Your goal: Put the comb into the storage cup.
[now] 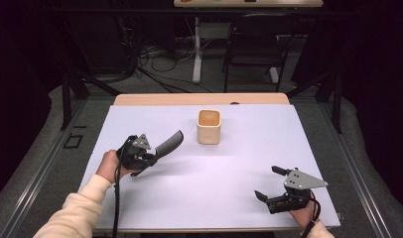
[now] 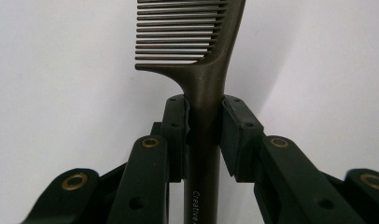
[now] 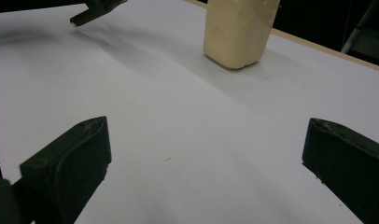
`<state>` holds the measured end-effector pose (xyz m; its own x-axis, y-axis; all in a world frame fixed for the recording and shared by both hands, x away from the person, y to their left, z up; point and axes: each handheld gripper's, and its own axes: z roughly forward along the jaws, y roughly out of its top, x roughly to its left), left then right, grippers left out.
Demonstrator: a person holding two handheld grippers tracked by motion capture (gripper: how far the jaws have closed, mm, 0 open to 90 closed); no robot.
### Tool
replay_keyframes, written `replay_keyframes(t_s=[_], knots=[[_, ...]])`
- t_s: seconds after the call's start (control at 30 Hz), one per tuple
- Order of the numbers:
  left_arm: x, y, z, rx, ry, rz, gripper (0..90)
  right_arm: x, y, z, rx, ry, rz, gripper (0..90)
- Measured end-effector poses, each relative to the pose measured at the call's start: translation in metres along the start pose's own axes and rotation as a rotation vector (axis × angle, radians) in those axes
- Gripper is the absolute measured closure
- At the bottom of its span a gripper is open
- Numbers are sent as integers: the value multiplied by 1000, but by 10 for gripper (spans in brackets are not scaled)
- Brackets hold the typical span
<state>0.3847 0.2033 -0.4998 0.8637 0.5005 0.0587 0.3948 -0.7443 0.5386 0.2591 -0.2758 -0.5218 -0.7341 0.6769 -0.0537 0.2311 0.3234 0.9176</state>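
Comb [image 2: 204, 88]: dark, held by its handle clear of the bench [image 1: 214, 193], left of centre, teeth end aimed toward the cup.
Left gripper [image 1: 149, 157]: jaws clenched on the comb handle.
Right gripper [image 1: 270, 184]: near right, jaws released, nothing between them.
Cup [image 1: 209, 127]: cream, upright, far centre, well apart from the comb.
Progress: pick-up looks done; likely left is carrying the comb over and dropping it into the cup.

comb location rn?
High view, left side: the comb is clamped by its handle in the left gripper, lifted off the table, pointing toward the cream cup.
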Motion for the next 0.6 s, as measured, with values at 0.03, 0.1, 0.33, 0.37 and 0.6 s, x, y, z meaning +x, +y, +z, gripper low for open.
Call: replay_keyframes(t_s=[0.03,0.1,0.33,0.37,0.6], knots=[[0,0,0,-8,5,-8,725,0,0,0,1,-1,-1,7],[-1,0,0,-27,11,-28,725,0,0,0,1,0,-3,7],[-4,-1,1,-70,30,-78,725,0,0,0,2,2,-1,7],[-4,-1,1,-76,32,-78,725,0,0,0,1,2,-2,7],[-6,0,1,-120,50,-100,725,0,0,0,0,0,0,7]])
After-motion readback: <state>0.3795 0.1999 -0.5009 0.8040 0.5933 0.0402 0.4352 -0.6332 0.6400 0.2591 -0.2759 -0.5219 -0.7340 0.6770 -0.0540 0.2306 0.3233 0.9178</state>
